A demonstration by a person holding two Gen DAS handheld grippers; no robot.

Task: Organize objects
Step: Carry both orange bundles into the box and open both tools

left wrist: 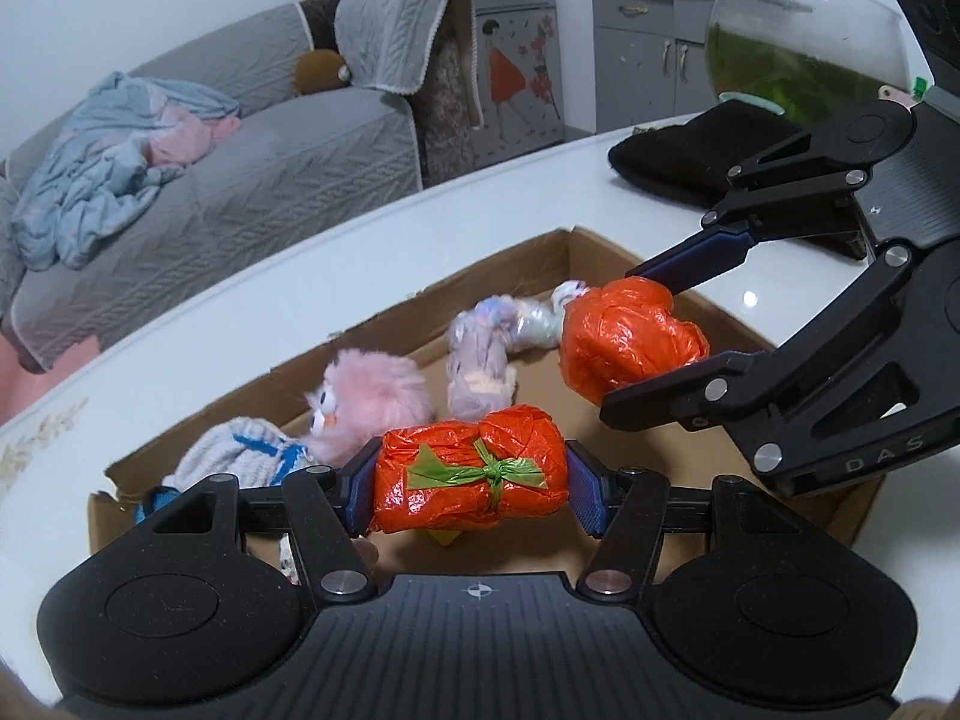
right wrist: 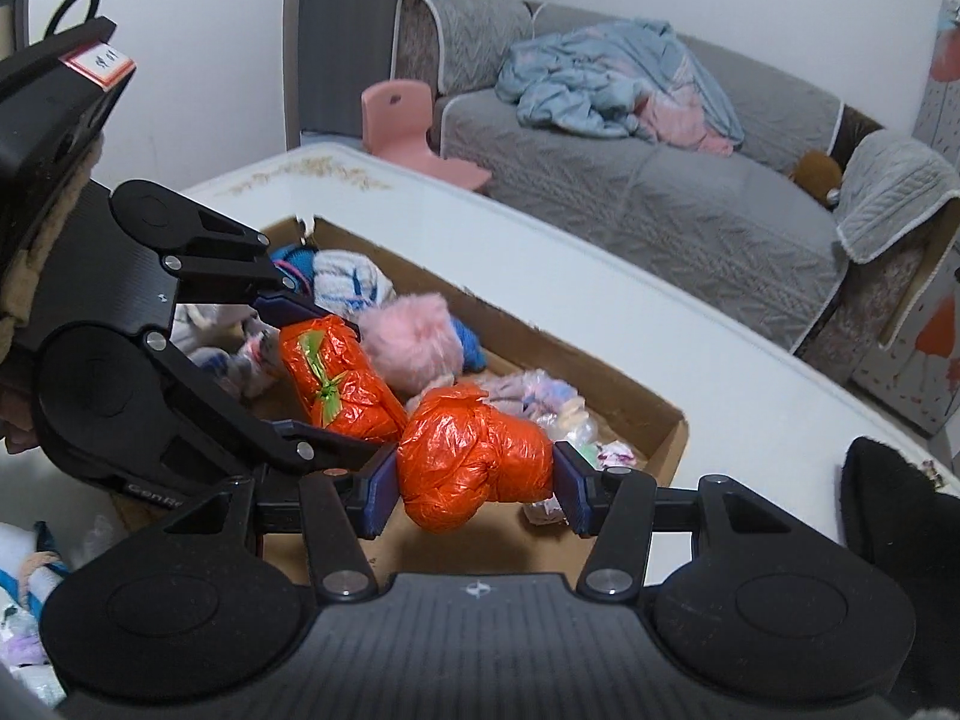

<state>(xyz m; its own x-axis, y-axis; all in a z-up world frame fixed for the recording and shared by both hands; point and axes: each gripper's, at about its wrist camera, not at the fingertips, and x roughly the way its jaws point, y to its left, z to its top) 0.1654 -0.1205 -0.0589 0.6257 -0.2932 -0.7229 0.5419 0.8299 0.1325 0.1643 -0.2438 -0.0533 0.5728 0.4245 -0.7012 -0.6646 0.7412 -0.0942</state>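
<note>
I have an orange plastic-wrapped bundle in each hand, both hanging over the open cardboard box (left wrist: 600,252) on the white table (left wrist: 300,276). My left gripper (left wrist: 471,492) is part closed, its blue pads pressing on the two ends of the orange bundle with the green tie (left wrist: 471,483), so that one is held crosswise and clear of the box floor. My right gripper (right wrist: 474,486) is closed a little narrower on the plain orange bundle (right wrist: 474,456), pads on its left and right sides, the lump bulging above and below them. In the right wrist view the two bundles sit just beside each other, the tied one to the left and further off.

Below them the box already holds soft things: a pink fluffy toy (left wrist: 366,396), a white and blue knitted piece (left wrist: 240,450) at the near left, and a pale lilac wrapped bundle (left wrist: 486,360) toward the far side. A black cloth (left wrist: 702,162) lies on the table beyond the box, with a glass fishbowl (left wrist: 804,48) behind it.

I judge this to be the carrying step, with both bundles about to be set down. Next I need to lower each onto bare cardboard, away from the toys, and only then spread the pads
</note>
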